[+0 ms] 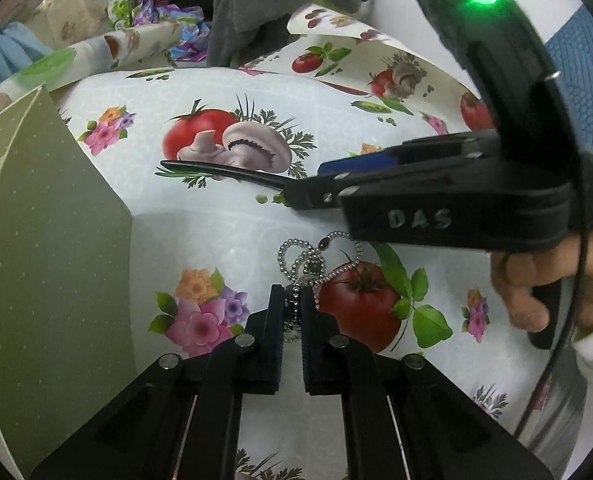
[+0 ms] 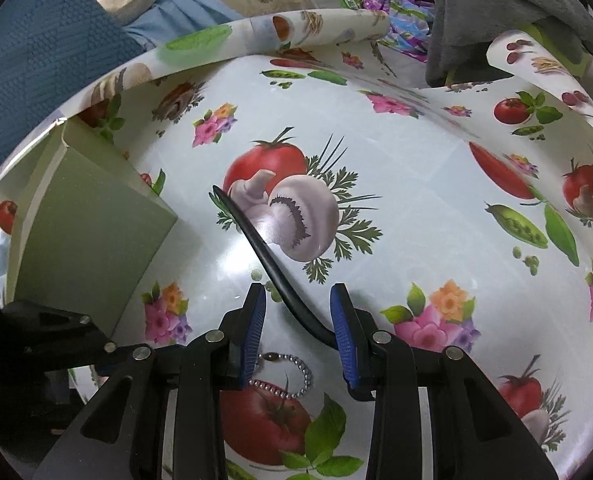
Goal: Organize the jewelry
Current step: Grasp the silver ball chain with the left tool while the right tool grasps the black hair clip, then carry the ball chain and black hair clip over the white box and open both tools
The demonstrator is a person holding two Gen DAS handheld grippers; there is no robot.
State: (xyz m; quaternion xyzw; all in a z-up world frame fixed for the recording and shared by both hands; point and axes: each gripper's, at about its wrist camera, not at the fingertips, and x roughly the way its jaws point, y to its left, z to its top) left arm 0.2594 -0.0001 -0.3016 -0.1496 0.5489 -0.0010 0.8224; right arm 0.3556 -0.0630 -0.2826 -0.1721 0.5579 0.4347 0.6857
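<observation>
Left tool (image 1: 292,306): clenched on beaded chain (image 1: 320,258), ready to lift.
Right tool (image 2: 298,320): grasping black curved strip (image 2: 256,236), clear of chain.

A table covered with a white oilcloth (image 2: 416,184) printed with tomatoes, mushrooms, peas and flowers carries everything. A silver bead chain (image 1: 320,252) lies on it in loops beside a printed tomato. A green box (image 2: 88,240) stands at its left side. The cloth's far edge curls upward.

"DAS" in pale letters on the right tongs' (image 1: 296,186) black body.
</observation>
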